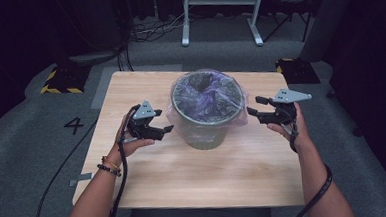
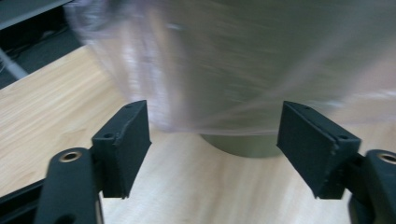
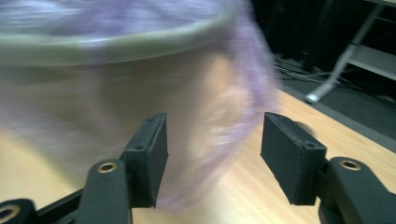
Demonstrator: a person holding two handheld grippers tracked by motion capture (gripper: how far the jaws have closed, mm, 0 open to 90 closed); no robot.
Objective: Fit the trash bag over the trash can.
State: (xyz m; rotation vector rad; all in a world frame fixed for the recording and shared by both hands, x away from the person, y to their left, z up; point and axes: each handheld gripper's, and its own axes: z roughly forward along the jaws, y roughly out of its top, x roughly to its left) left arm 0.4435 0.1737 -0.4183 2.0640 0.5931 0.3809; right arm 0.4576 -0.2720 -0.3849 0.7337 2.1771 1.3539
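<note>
The grey bin stands mid-tabletop, its purple bag liner already draped over the rim. Left gripper and right gripper flank the bin, jaws spread, holding nothing. Lining looks done; maybe only tidying remains.

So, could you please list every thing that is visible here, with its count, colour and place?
bin: one, grey-green, middle of the table
bag: one, clear purple, lining the bin, folded over its rim
table: one, light wood, centre
white frame: one, on the floor behind the table
left gripper: one, black, left of the bin, jaws open, nothing between them
right gripper: one, black, right of the bin, jaws open, nothing between them
</note>
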